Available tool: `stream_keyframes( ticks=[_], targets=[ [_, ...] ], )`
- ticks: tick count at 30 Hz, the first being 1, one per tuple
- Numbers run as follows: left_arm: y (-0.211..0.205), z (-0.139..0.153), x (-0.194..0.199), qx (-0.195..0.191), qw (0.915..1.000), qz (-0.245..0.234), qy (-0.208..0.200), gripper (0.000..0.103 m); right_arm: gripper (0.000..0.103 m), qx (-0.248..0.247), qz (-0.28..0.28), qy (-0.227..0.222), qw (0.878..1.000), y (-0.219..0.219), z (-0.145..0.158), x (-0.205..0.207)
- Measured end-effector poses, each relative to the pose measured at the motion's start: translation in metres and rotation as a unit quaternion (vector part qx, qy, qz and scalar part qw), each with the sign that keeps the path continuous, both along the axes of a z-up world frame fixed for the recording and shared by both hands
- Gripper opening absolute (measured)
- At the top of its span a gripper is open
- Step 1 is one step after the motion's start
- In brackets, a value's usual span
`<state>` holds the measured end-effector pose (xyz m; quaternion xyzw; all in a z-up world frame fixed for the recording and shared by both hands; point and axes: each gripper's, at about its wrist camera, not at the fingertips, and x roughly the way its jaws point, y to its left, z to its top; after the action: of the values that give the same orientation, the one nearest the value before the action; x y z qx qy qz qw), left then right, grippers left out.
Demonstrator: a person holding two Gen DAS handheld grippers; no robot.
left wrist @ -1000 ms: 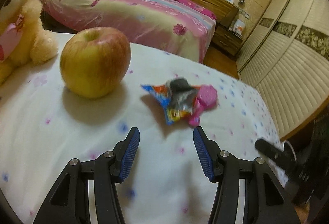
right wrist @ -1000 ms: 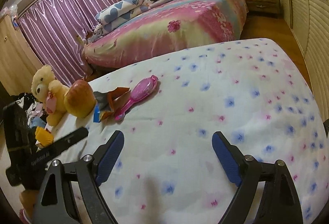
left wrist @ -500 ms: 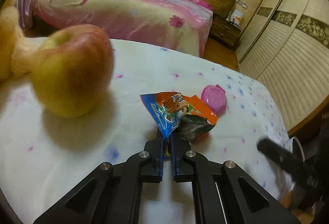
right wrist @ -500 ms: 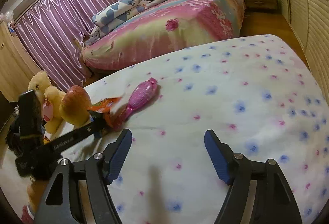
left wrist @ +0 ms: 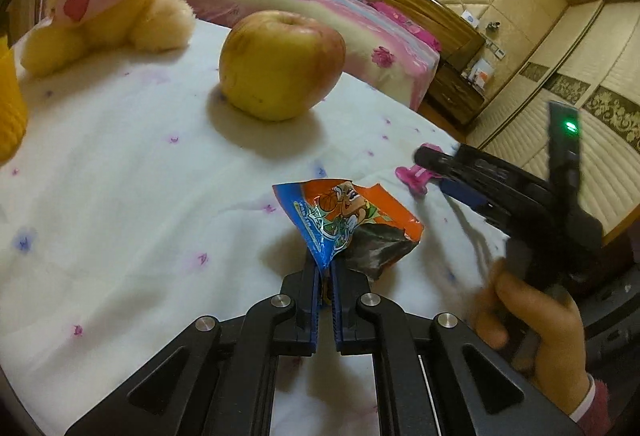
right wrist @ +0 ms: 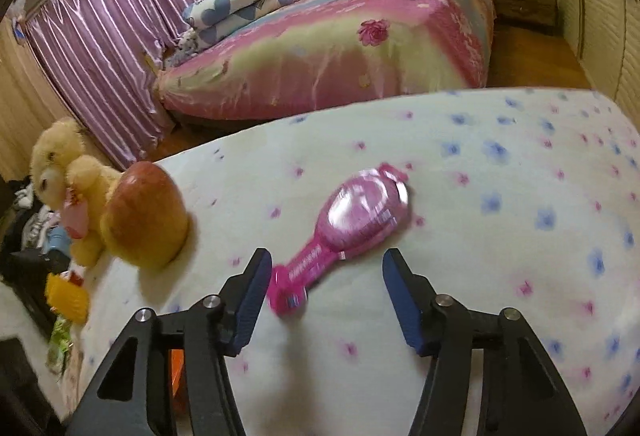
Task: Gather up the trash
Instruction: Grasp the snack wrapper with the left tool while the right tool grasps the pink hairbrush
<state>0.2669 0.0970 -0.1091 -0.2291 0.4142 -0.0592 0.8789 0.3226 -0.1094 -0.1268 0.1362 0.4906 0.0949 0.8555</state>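
Between the left gripper (left wrist: 327, 268) jaws: wrapper (left wrist: 344, 220), pinched tight, pickup done. Right gripper (right wrist: 324, 300) half-wide, just closing around brush (right wrist: 352, 228), untouched. Next, probably: bin the wrapper.

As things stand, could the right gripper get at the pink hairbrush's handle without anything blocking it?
Probably yes. The right gripper is open with the pink hairbrush handle lying between its fingers, nearer the left one, on bare bedspread. The apple sits well off to the side.
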Motion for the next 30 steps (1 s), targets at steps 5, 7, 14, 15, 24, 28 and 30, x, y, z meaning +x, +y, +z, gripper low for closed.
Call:
stream_keyframes(
  ticks=[5,7,14,15,24,28,30],
  targets=[
    [-0.004,0.001,-0.008,0.019,0.9998,-0.007,-0.007,0.004,0.017,-0.032,0.014,0.002,0.999,0.008,-0.004,0.008],
    [-0.002,0.003,-0.014,0.025,0.9996,-0.011,-0.009,0.004,0.011,-0.019,0.019,0.003,1.000,0.001,-0.003,0.003],
    [-0.009,0.006,-0.017,0.037,0.9987,-0.033,-0.010,0.004,0.004,0.011,0.045,-0.005,0.999,-0.037,0.019,-0.048],
    [-0.013,0.007,-0.017,0.043,0.9983,-0.038,-0.012,0.004,0.004,0.016,0.049,-0.004,0.999,-0.046,0.023,-0.060],
    [-0.058,0.012,-0.036,0.024,0.9960,-0.085,-0.009,0.004,0.004,0.004,0.049,-0.001,0.999,-0.104,0.038,-0.138],
    [-0.078,0.013,-0.039,0.032,0.9945,-0.099,-0.010,0.004,0.005,-0.018,0.038,-0.004,0.999,-0.112,0.035,-0.152],
    [-0.084,0.012,-0.039,0.036,0.9942,-0.102,-0.007,0.004,0.010,-0.014,0.032,-0.001,0.999,-0.114,0.031,-0.152]
  ],
)
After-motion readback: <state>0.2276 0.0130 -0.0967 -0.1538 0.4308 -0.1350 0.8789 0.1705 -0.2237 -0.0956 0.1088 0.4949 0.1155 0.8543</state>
